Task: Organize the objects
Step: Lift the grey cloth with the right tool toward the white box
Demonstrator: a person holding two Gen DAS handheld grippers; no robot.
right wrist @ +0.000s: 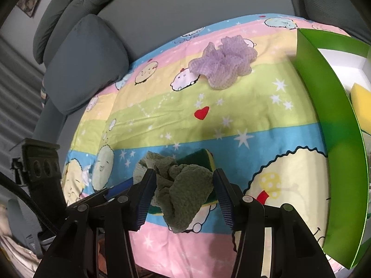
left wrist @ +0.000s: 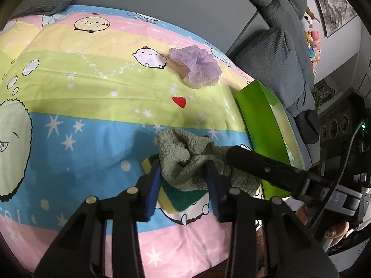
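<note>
A crumpled green cloth point(left wrist: 185, 159) lies on a yellow-and-green sponge point(left wrist: 185, 200) on the cartoon sheet. My left gripper point(left wrist: 185, 176) is open, its fingers on either side of the cloth. My right gripper point(right wrist: 184, 185) is also open around the same cloth point(right wrist: 183, 185) and sponge point(right wrist: 197, 159); whether either touches it I cannot tell. The right gripper's finger point(left wrist: 255, 162) reaches in over the cloth from the right in the left wrist view. A purple mesh puff point(left wrist: 197, 68) lies farther back; it also shows in the right wrist view point(right wrist: 223, 61). A green box point(right wrist: 329, 120) stands at the right.
The green box point(left wrist: 262, 120) holds a yellow sponge point(right wrist: 360, 102). Grey sofa cushions point(right wrist: 85, 62) rise behind the colourful sheet point(right wrist: 162, 106). Plush toys point(left wrist: 313, 41) and framed pictures sit at far right in the left wrist view. The sheet's front edge lies just below the grippers.
</note>
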